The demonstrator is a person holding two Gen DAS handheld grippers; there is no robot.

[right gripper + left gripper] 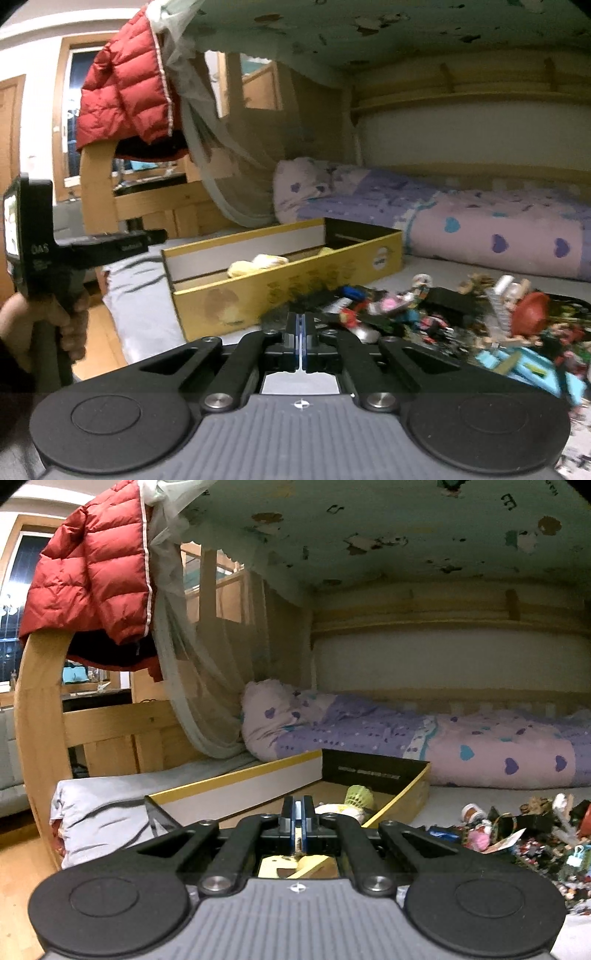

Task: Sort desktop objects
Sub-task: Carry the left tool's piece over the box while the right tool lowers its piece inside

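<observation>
Both claws are pressed together with nothing between them: the left gripper (298, 814) hangs over the near end of the yellow box (280, 291), the right gripper (301, 332) just before its long side. The box runs lengthwise away toward the pillow (295, 188). Right of the box lies a toy pile (461, 317), blurred and cut off. Soft yellow things (258, 264) inside the box are half hidden.

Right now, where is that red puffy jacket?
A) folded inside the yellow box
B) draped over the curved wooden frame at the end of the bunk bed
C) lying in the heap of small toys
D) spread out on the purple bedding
B: the red puffy jacket hangs over the top of the curved wooden frame, well above the yellow box and the heap of small toys on the mattress.
</observation>
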